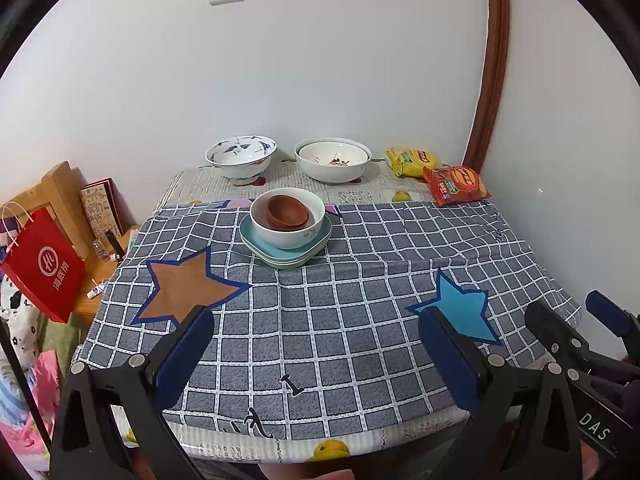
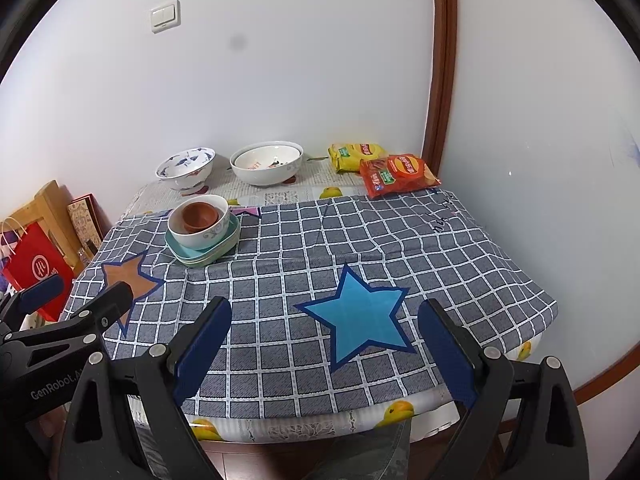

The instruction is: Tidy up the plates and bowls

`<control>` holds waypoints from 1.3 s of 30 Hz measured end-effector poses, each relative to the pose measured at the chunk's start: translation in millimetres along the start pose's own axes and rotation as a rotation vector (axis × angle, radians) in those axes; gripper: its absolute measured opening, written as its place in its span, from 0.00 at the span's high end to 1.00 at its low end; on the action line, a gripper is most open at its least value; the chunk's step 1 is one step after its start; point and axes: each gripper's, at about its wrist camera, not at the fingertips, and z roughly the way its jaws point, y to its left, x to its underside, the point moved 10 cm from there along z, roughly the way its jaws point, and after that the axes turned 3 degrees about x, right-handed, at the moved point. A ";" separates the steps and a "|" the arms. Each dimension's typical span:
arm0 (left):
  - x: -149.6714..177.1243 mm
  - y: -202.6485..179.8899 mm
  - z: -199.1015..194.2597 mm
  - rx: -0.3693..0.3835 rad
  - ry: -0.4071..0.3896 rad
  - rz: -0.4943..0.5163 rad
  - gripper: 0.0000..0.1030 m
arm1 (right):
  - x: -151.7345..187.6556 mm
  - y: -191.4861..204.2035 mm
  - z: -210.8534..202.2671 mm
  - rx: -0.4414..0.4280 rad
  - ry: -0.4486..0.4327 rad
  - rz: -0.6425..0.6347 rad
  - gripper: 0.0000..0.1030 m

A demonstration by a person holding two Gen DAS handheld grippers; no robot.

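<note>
**Both grippers empty, dishes stacked mid-table**

Currently the left gripper hangs over the near table edge, fingers spread wide, nothing between them. Right gripper same: spread wide, empty, above the blue star on the checked cloth. In the left wrist view the right gripper shows at the lower right edge.

Stack sits toward the far middle of the cloth: brown bowls nested inside a white bowl, which sits on a pile of square teal and pale green plates. Well apart from both grippers.

Behind, near the wall: blue-patterned bowl and large white bowl, side by side, not touching. Yellow snack bag and red snack bag in the far right corner, overlapping. Red paper bag hangs left of the table.
</note>
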 end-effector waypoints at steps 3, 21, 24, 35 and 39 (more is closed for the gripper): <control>0.0 0.5 -0.8 -0.002 -0.001 0.001 0.00 | 0.1 -0.1 0.1 0.001 0.000 -0.001 0.09; -0.2 -1.8 -1.4 -0.002 -0.001 0.000 0.00 | 0.4 0.4 -0.7 0.001 -0.001 -0.001 0.09; -0.1 -1.4 -1.3 -0.002 -0.001 0.000 0.00 | 0.5 0.1 -0.8 0.000 -0.001 -0.001 0.09; -1.1 -1.5 -3.8 -0.001 -0.004 0.001 0.00 | 0.0 -1.2 -3.9 0.001 -0.007 -0.002 0.09; -1.0 -1.3 -3.8 -0.002 -0.004 0.001 0.00 | 0.1 -1.4 -4.5 0.002 -0.007 -0.003 0.09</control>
